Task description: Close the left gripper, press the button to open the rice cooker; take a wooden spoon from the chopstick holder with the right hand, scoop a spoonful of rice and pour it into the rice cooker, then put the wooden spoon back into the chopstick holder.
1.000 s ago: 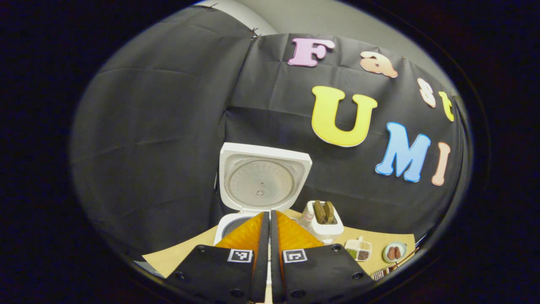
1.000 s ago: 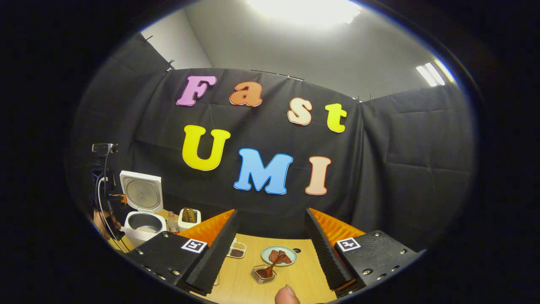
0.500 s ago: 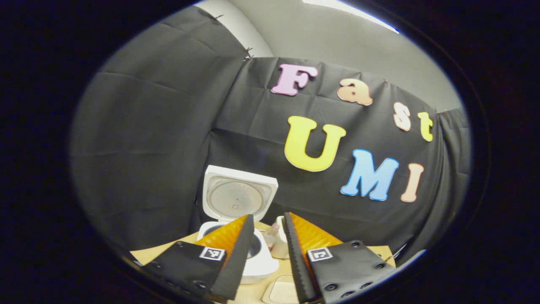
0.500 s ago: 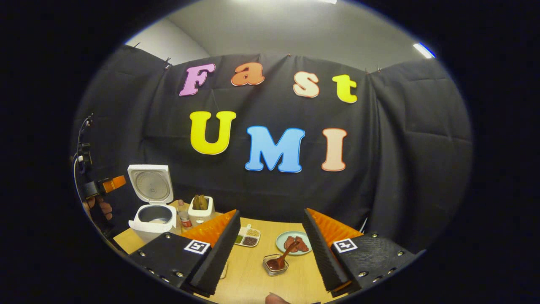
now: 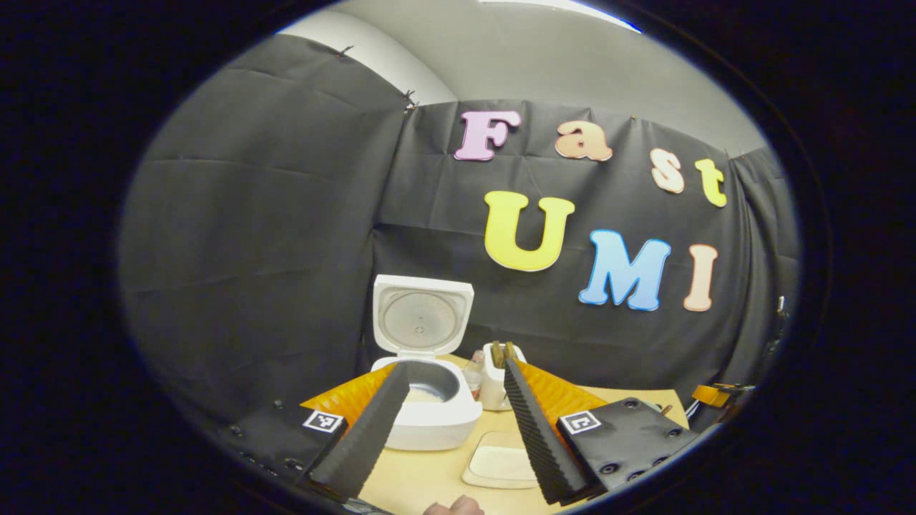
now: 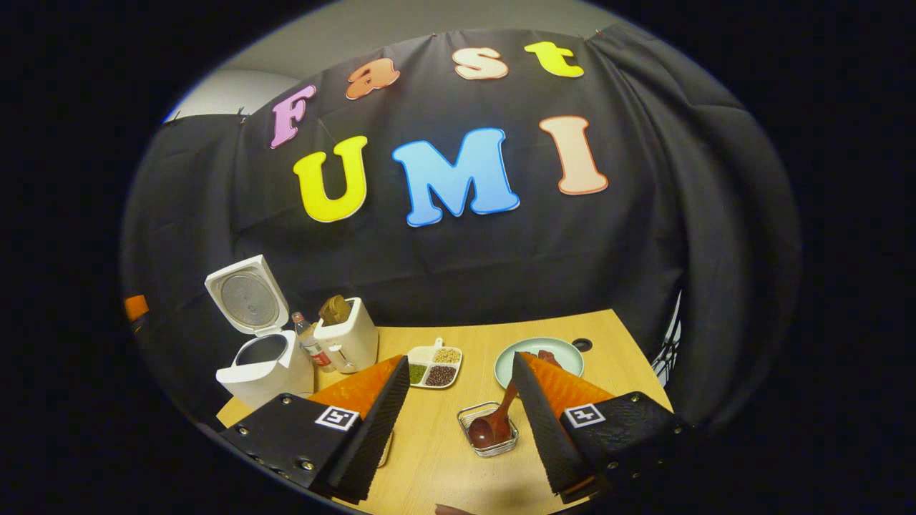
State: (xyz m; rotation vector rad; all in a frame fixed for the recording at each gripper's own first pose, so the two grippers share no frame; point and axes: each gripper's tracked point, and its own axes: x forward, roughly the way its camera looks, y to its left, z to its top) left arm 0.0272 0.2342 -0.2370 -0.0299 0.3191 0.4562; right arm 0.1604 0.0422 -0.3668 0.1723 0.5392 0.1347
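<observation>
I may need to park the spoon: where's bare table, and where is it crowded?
Bare wood lies right of the plate, out to the table edge, and in front of the divided dish. Crowded: the back left, where cooker, bottle and holder stand together.

We are finding no readable text, label or number on any object in either view.

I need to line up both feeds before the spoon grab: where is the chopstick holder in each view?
Left gripper view: chopstick holder just above centre-bottom, between the gripper's fingers, right of the rice cooker.
Right gripper view: chopstick holder lower left, right of the rice cooker.
Shared landmark: the cooker's raised lid.
</observation>
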